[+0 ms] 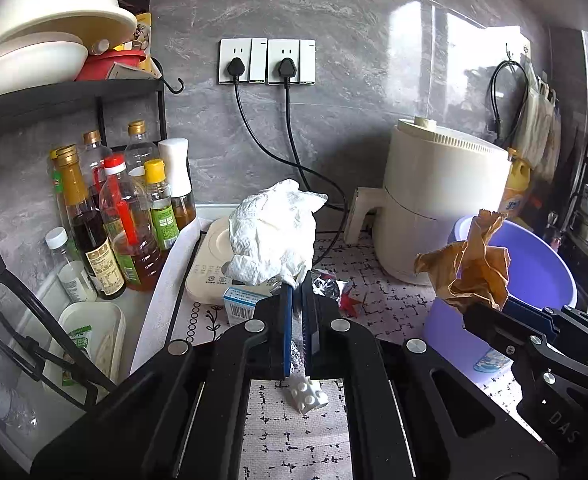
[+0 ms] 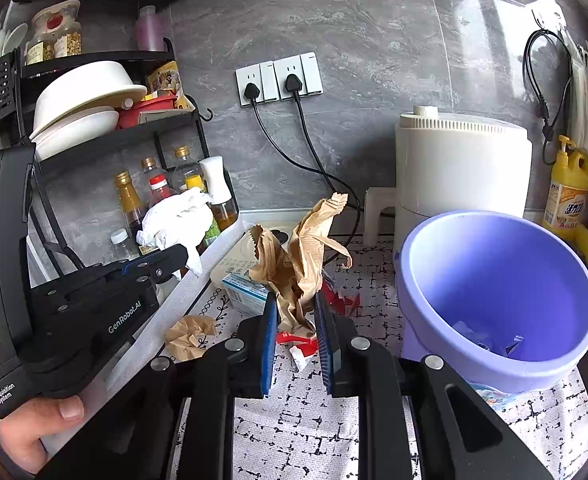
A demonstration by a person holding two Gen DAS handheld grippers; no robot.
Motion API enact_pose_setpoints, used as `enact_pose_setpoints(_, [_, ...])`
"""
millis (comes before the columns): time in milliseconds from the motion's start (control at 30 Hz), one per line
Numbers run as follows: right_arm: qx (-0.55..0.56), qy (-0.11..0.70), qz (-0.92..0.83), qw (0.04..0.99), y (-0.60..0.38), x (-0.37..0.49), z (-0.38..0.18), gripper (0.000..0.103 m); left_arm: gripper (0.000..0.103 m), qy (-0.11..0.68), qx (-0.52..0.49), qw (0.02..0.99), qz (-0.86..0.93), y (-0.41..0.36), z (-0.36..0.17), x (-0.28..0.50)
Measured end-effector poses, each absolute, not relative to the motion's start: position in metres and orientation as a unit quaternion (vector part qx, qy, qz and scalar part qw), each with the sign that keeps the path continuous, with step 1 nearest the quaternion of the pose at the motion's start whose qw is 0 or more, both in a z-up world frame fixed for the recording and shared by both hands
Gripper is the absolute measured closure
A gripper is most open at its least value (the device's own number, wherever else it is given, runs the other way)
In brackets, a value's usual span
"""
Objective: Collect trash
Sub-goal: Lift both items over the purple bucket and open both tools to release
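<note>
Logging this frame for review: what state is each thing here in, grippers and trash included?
left gripper: shut on the white paper towel, lifted
right gripper: shut on the brown paper, lifted
purple bin: upright, open, some scraps inside
small brown paper scrap: lying on the counter
red wrapper: lying on the mat
wall plugs: both plugged in

Both wrist views look forward and slightly down, close over the counter; shared: sockets (image 1: 268,62) (image 2: 280,80) at 12 o'clock, bin (image 1: 534,264) (image 2: 502,300) at 3.
</note>
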State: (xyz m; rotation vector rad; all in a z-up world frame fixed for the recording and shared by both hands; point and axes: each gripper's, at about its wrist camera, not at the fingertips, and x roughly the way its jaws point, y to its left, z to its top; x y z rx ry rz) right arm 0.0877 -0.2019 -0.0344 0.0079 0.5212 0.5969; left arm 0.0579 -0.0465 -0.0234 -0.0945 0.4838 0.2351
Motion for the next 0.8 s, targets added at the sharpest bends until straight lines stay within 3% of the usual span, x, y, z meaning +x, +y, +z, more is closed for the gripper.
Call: enact_pose_setpoints(800, [0.036,0.207,0.153,0.966,-0.279,0.082,-0.001,0.08,0.098,0.202,-0.023,0.979,0.0,-0.113,0.011,0.091])
